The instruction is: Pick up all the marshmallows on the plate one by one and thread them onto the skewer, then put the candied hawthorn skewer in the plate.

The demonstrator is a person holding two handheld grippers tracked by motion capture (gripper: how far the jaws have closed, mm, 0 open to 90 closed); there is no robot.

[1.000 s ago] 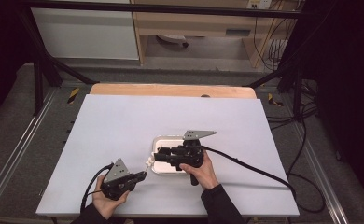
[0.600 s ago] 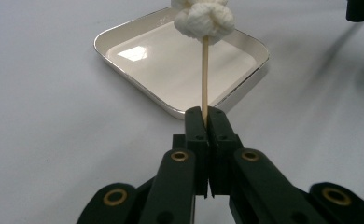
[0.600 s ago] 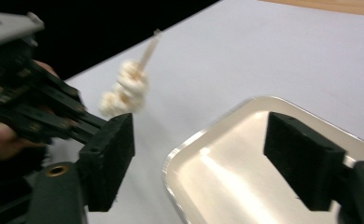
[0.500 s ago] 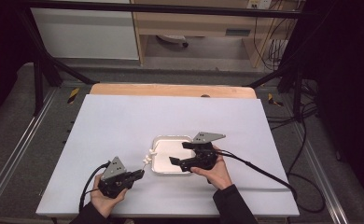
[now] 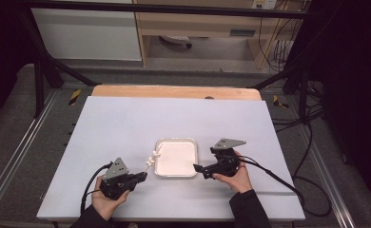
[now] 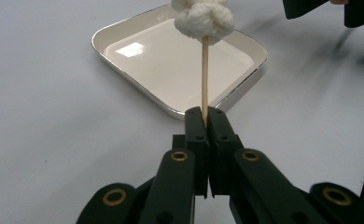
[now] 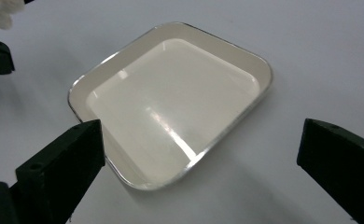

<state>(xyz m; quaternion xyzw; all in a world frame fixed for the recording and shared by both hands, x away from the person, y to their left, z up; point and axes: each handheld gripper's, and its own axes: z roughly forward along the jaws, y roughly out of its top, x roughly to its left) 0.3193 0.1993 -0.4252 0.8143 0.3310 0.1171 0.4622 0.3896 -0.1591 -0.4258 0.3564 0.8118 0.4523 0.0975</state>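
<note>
The skewer (image 6: 204, 74) stands pinched at its bare lower end between the closed jaws of your left hand-held gripper (image 6: 204, 112), and it slants up so that its white lumps (image 6: 202, 16) hang above the near left rim of the tray (image 6: 124, 77); in the high view the same skewer (image 5: 151, 159) sits just off the tray's left edge. That grip is your first risk: the stick is thin and smooth, held by a short length only, with all the weight at the far end, so a tilt or a quick swing of your wrist could let it pivot or slip through the pads and drop the food on the counter (image 5: 126, 123) instead of in the tray. Squeezing harder is no cure, since a stick like that may well snap. Your right hand-held gripper (image 5: 200, 169) hangs at the tray's right edge with nothing between its jaws, which have just been opening and now stand wide; in its own view the two tips frame the tray's near corner (image 7: 138, 184). If you bring it across to strip the lumps, they look soft and could squash, tear or cling to the pads. A pull out of line with the stick would bend it. A low tip could catch the rim and skid the light, empty tray (image 5: 176, 156) across the smooth surface.
</note>
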